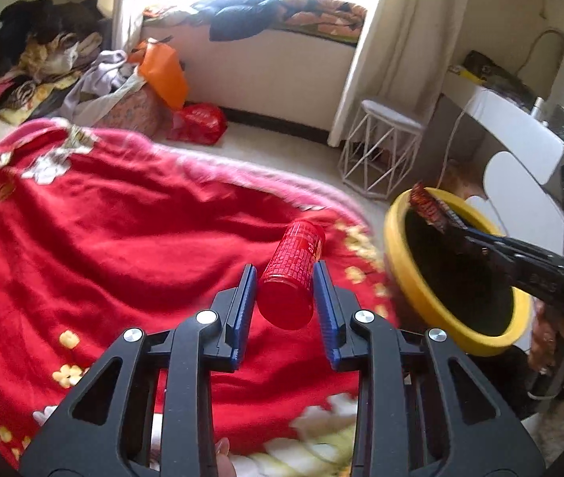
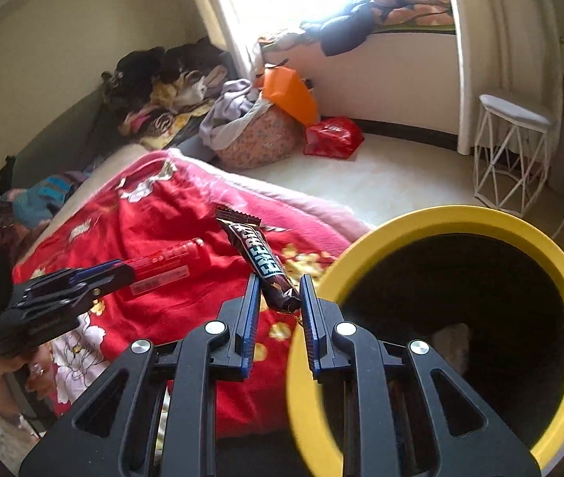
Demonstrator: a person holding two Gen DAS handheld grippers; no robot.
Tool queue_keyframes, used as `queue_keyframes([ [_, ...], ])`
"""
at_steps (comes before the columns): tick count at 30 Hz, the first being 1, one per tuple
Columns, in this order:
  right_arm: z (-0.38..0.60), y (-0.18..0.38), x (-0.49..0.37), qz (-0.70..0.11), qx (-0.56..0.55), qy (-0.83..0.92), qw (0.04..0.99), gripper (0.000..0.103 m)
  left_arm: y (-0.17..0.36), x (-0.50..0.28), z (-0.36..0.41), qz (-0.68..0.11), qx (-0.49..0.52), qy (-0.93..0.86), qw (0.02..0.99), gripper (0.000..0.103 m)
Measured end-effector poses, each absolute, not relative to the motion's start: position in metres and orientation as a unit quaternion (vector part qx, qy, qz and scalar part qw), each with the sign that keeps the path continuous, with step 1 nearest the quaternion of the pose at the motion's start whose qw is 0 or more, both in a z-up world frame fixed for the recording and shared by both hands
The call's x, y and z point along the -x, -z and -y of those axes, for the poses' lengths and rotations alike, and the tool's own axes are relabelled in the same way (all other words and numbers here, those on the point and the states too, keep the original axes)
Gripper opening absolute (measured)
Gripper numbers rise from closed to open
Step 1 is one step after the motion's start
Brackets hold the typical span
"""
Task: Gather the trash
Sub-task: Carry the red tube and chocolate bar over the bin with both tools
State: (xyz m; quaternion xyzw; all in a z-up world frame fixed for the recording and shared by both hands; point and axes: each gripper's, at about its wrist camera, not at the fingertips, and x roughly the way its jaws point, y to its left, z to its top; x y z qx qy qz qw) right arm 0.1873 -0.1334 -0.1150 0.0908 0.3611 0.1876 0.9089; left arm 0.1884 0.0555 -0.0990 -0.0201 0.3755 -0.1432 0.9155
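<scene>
1. The red plastic bottle [image 1: 293,272] hangs between the pads of the left tool [image 1: 285,278] above the red blanket [image 1: 103,238] on the bed, just left of the yellow bin [image 1: 421,298]
2. The brown snack wrapper [image 2: 260,256] is pinched by its lower end in the right tool [image 2: 280,302], its upper end sticking up free, near the left rim of the yellow bin
3. The bin's dark mouth opens to the right of both items, with something pale lying at the bottom
4. Risk, as I judge it: the bottle is smooth and round and gripped near its base, so a tilt could let it slide out onto the blanket before it clears the rim
5. The wrapper is thin and slick, held only by a narrow end, and a quick swing could pull it loose or let it snag on the rim
6. The two tools come in close at the same bin and may knock into each other
7. Left tool: narrowly apart, jaws clamped on the bottle's sides
8. Right tool: jaws nearly together, clamped on the wrapper's end
</scene>
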Motion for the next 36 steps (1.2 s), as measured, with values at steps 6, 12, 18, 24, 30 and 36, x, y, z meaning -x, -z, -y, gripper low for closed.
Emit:
queue_keyframes([
  [6, 0.161, 0.111, -0.177, -0.355, -0.111, -0.167, 0.913, 0.019, 0.076, -0.179, -0.032, -0.353, 0.016, 0.167, 0.92, 0.023],
  [12, 0.19, 0.109, -0.172, -0.348, -0.133, -0.137, 0.918, 0.019, 0.062, -0.173, -0.003, -0.338, -0.001, 0.195, 0.921, 0.023],
  [18, 0.221, 0.108, -0.167, -0.339, -0.158, -0.108, 0.921, 0.019, 0.059, -0.169, 0.02, -0.333, -0.012, 0.211, 0.919, 0.023],
  [24, 0.238, 0.106, -0.162, -0.331, -0.172, -0.087, 0.924, 0.019, 0.058, -0.162, 0.038, -0.331, -0.017, 0.223, 0.917, 0.023],
  [30, 0.25, 0.105, -0.16, -0.326, -0.182, -0.075, 0.925, 0.019, 0.057, -0.156, 0.057, -0.331, -0.022, 0.232, 0.914, 0.023],
  [36, 0.261, 0.101, -0.158, -0.319, -0.193, -0.06, 0.926, 0.019, 0.056, -0.151, 0.071, -0.327, -0.022, 0.239, 0.914, 0.023],
])
